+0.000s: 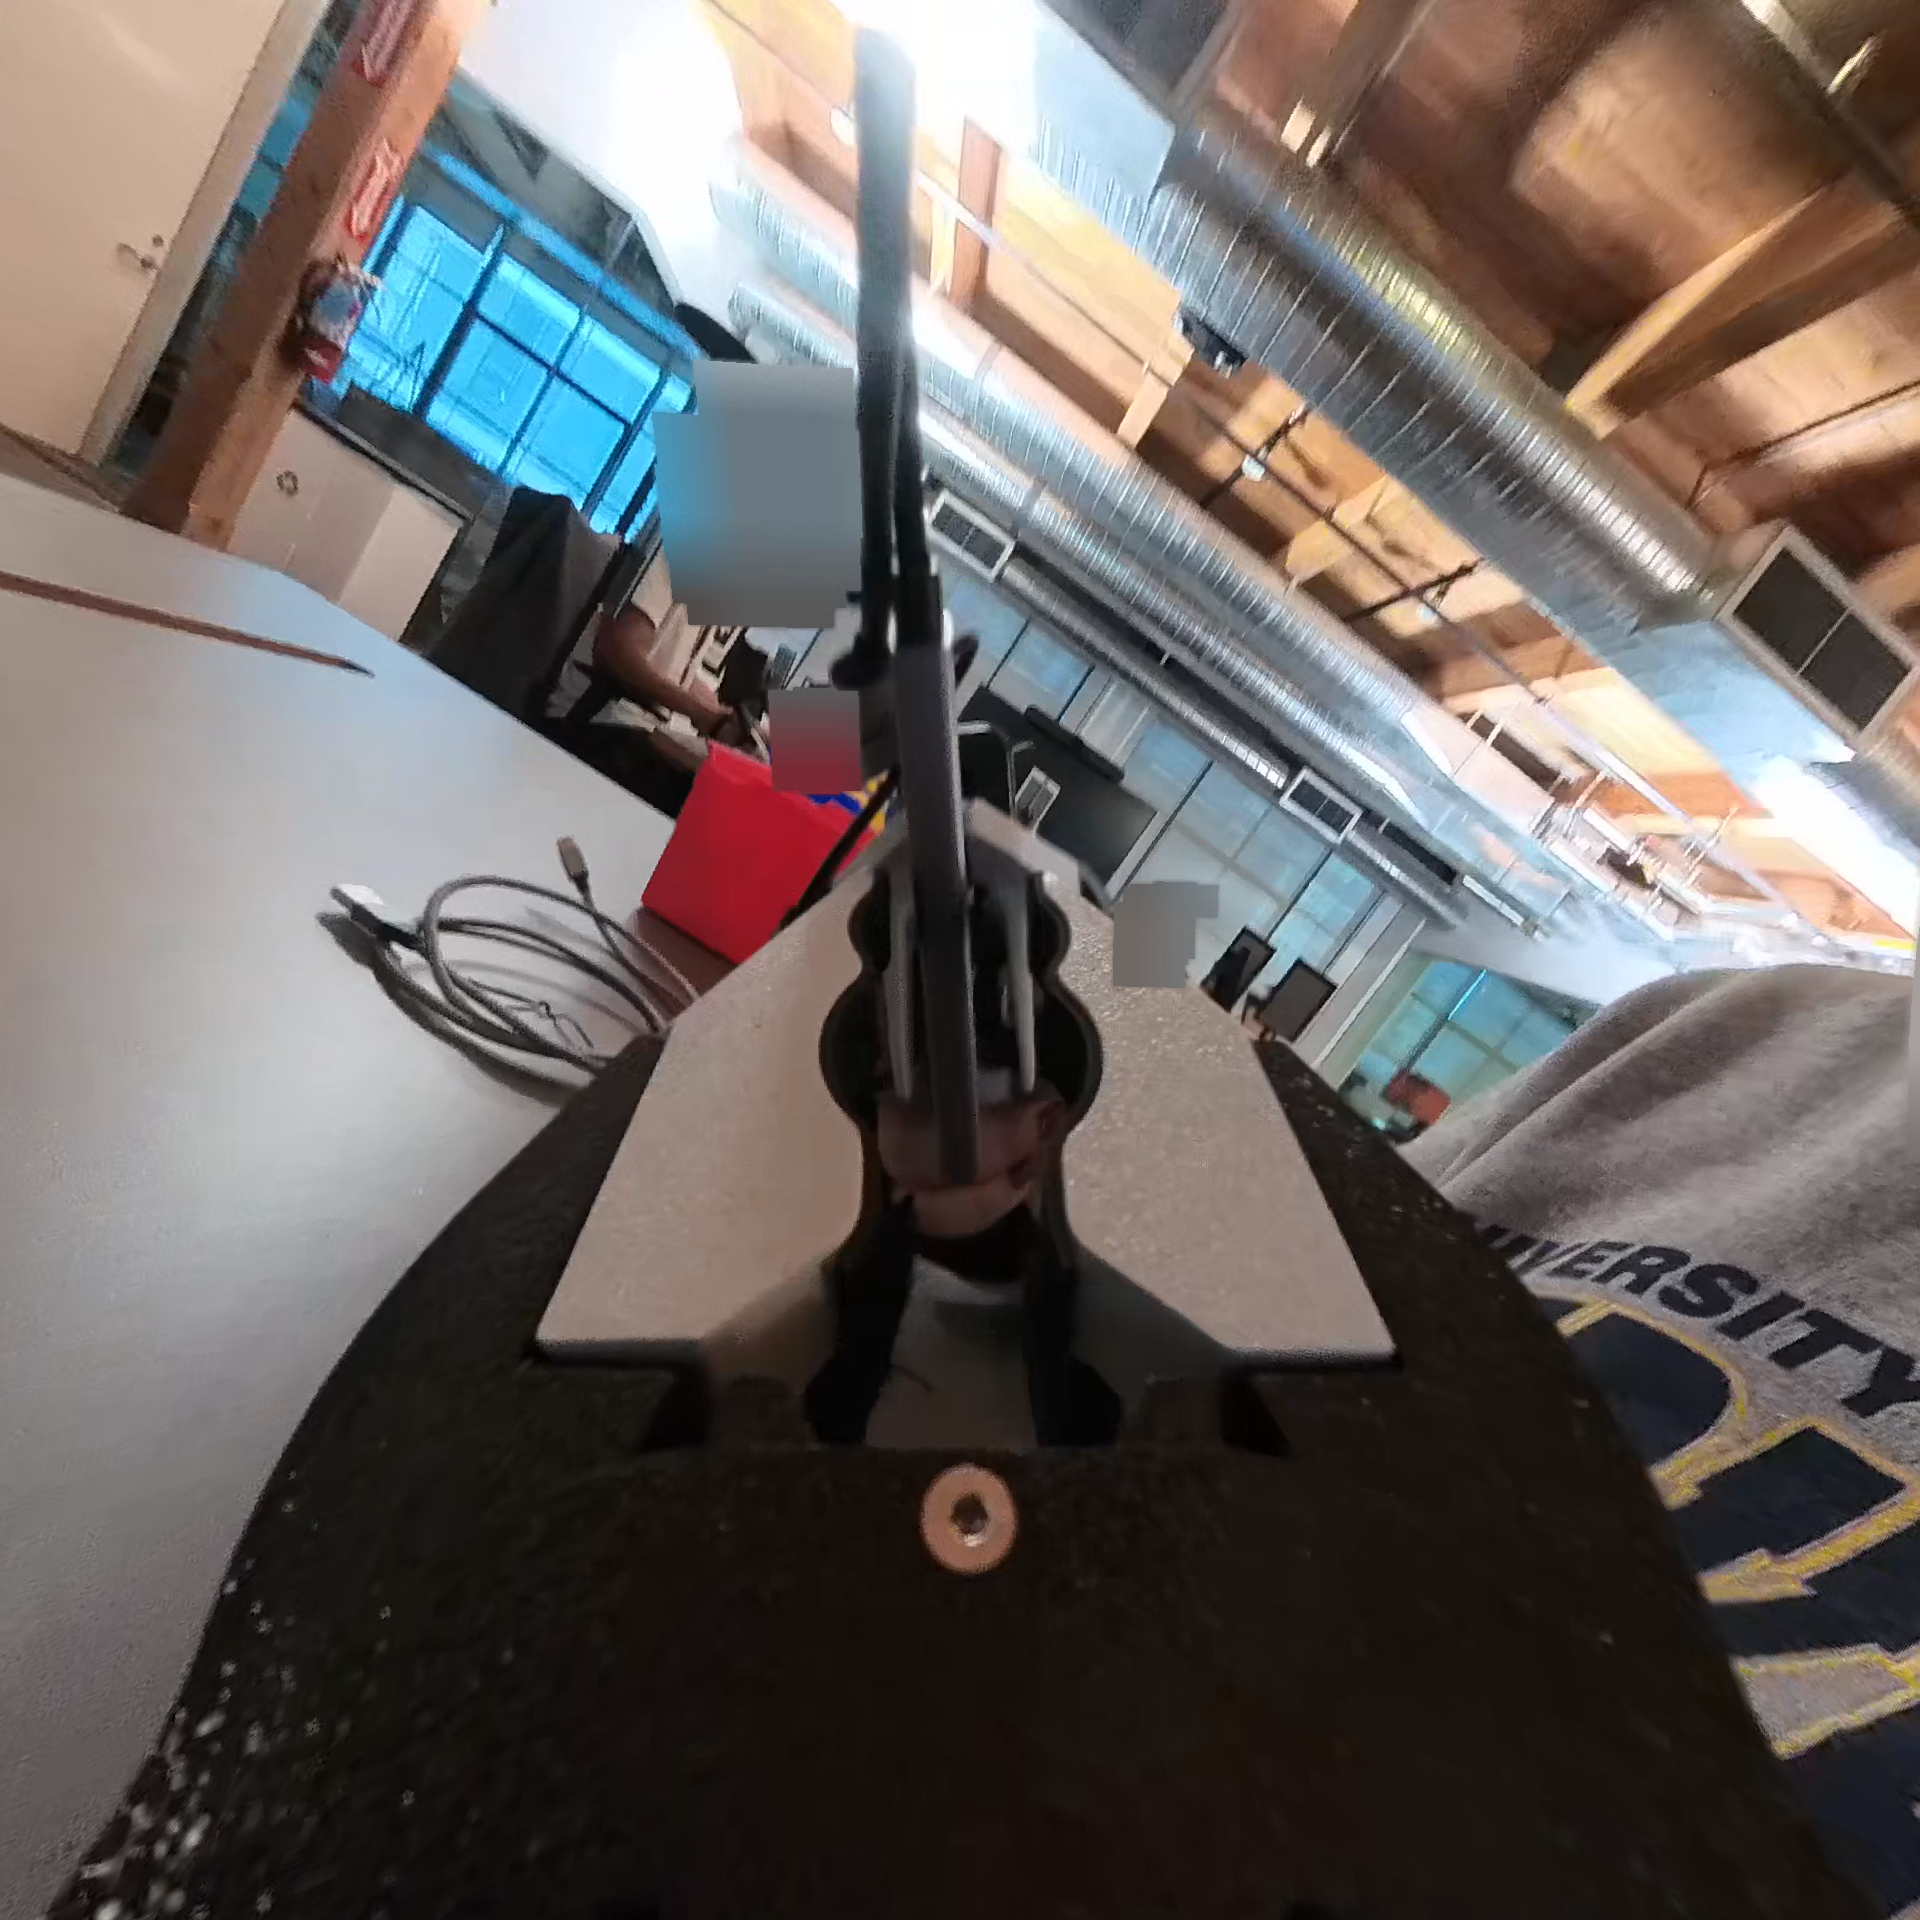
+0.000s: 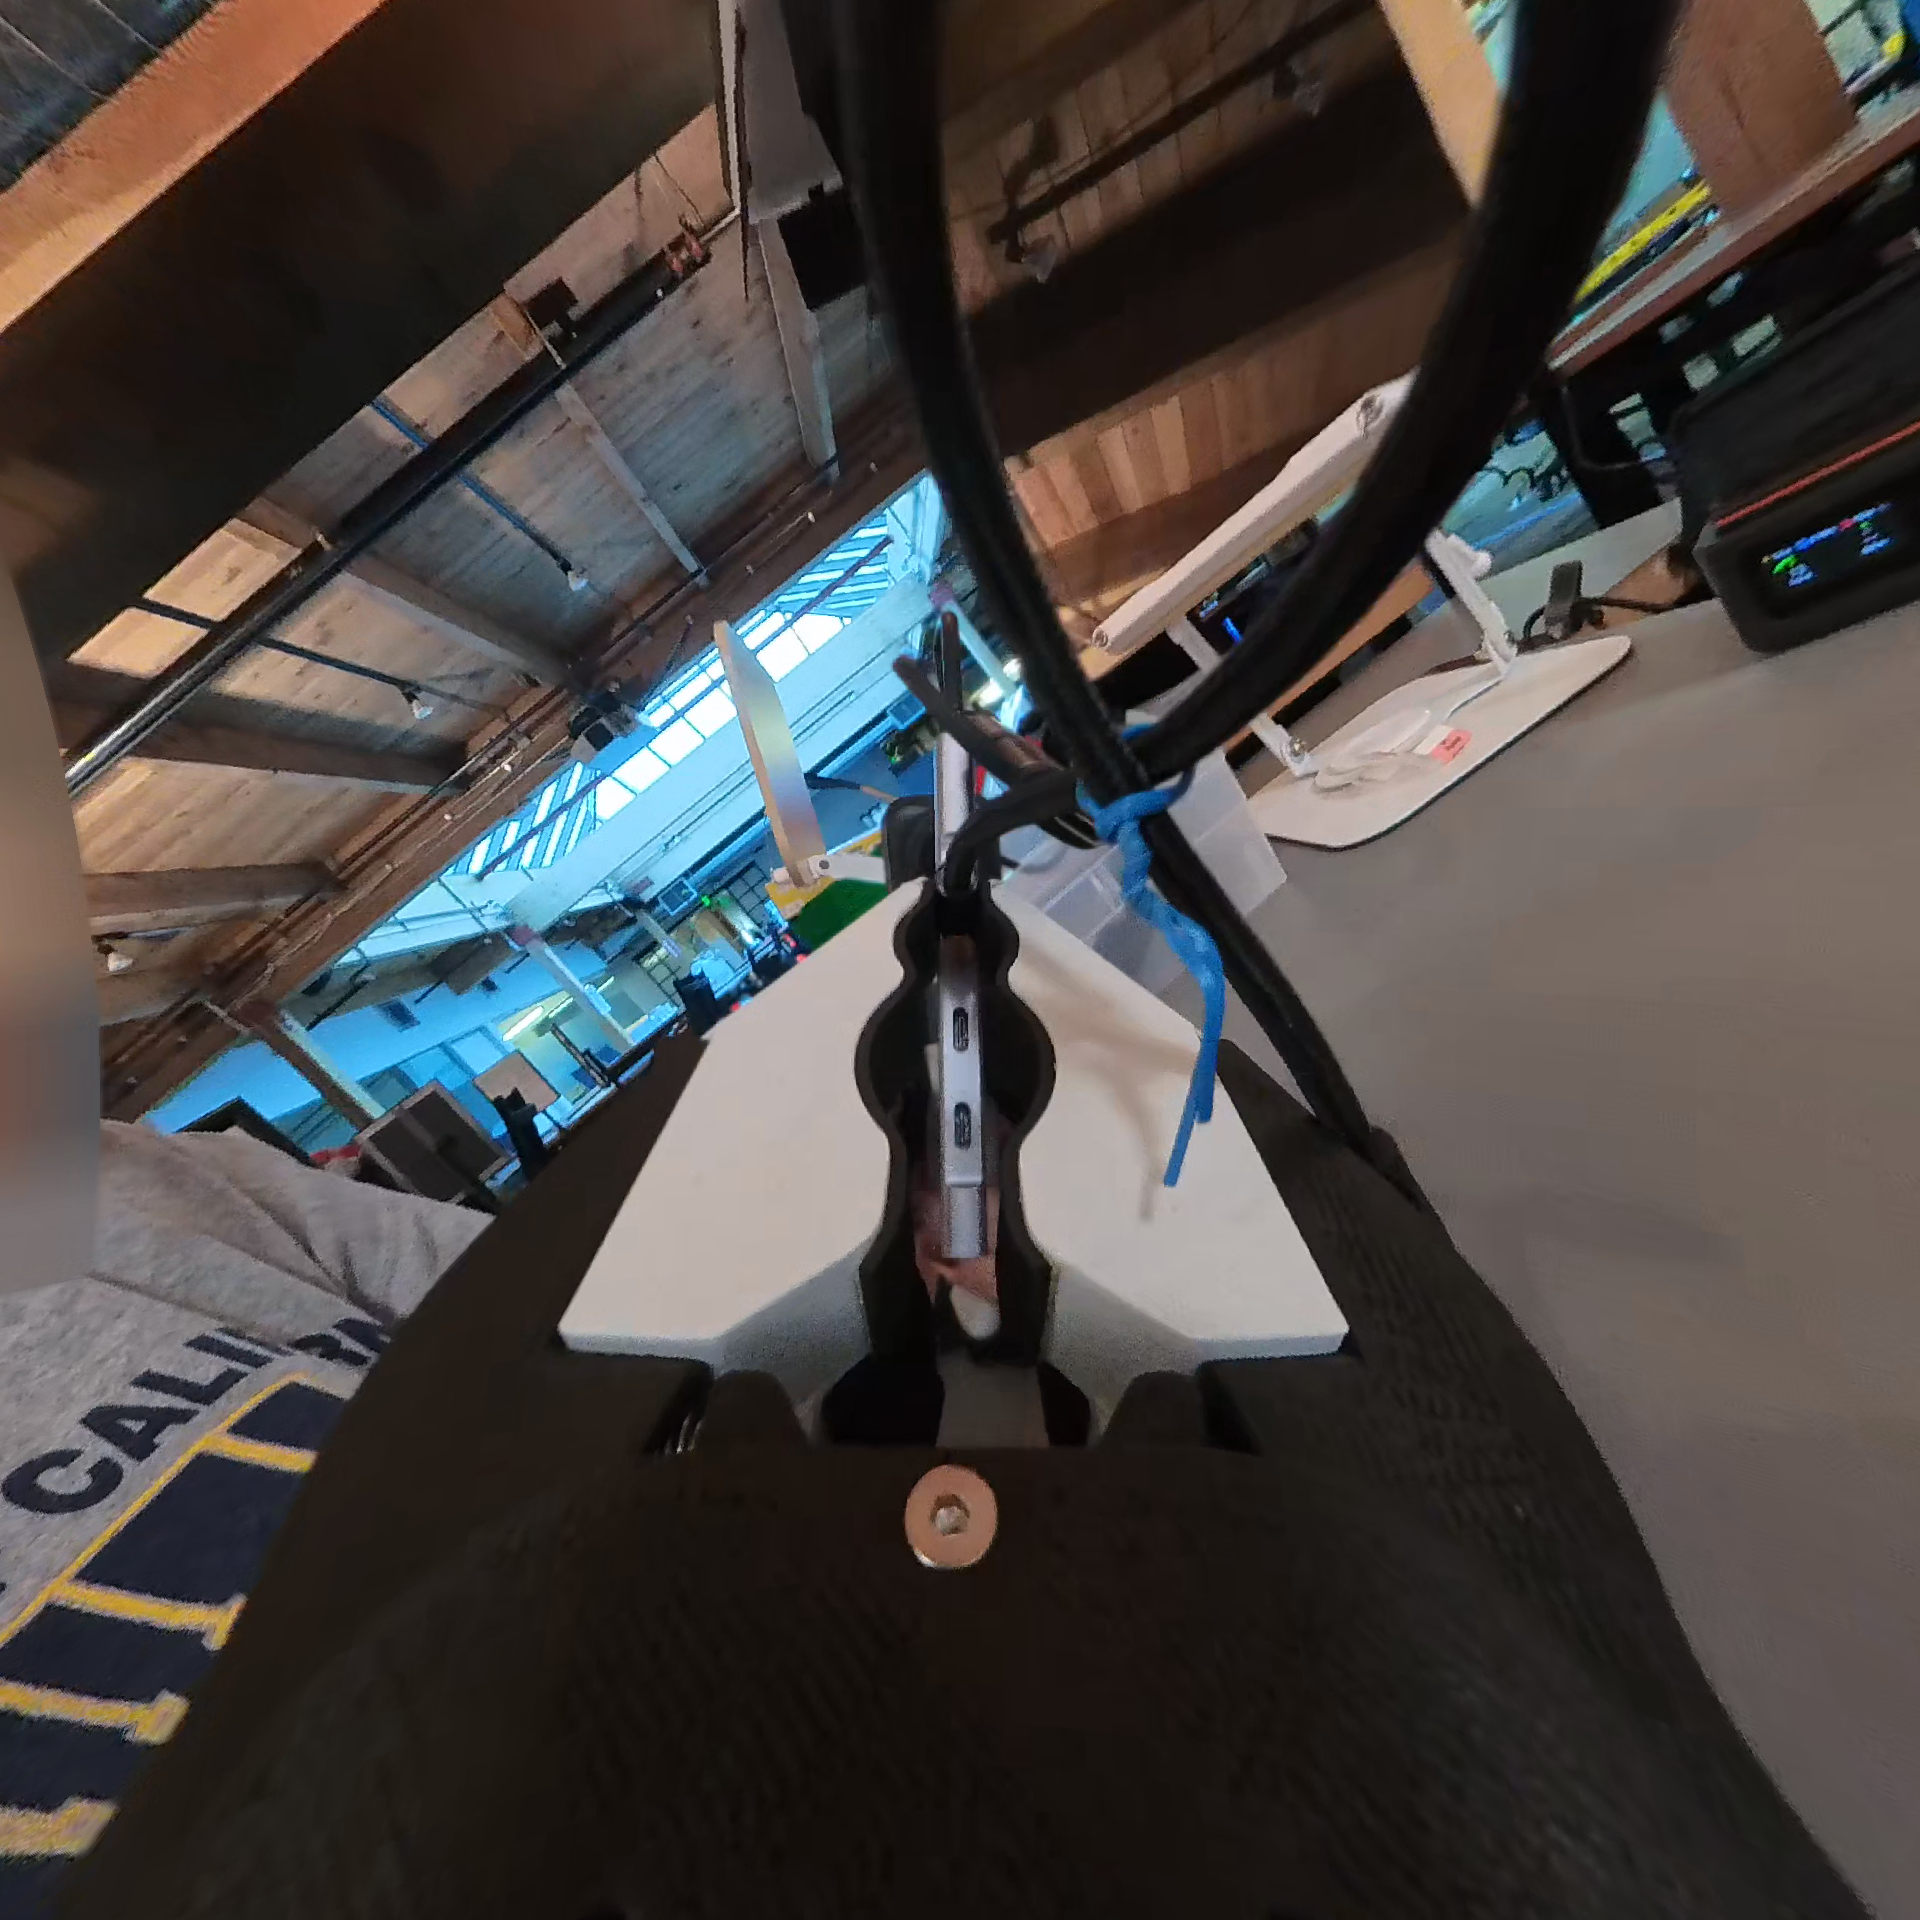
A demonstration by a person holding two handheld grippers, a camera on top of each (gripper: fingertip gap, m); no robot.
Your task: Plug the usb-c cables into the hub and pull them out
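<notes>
Right tool [image 2: 961,1049]: closed on the hub [image 2: 964,1101], a slim silver bar clamped edge-on between the white pads [image 2: 790,1143]. 2 open usb-c ports are seen on the edge facing the camera. A black cable [image 2: 997,821] leaves the hub's far end; a thicker black bundle [image 2: 1039,582] tied with a blue strip [image 2: 1143,831] arcs overhead.

Left tool [image 1: 951,997]: closed on a thin dark grey bar [image 1: 935,831], also edge-on, with black cables [image 1: 883,312] running up from its far end. Whether this is the same hub seen from the opposite side cannot be told. No free plug is seen in either grip.

Both tools are pitched up, off the desk [image 1: 208,935], angled toward the ceiling and held close to the person's grey sweatshirt [image 1: 1714,1195].

Judgement: a 2-handed hold, no insertion under way. For a clean plug-in, 1 tool should be freed for a connector, the port edge kept exposed, the plug aligned straight along the port axis, and no side load applied.

A coiled grey cable [image 1: 499,966] with a loose connector lies on the desk, beside a red box [image 1: 738,873].
</notes>
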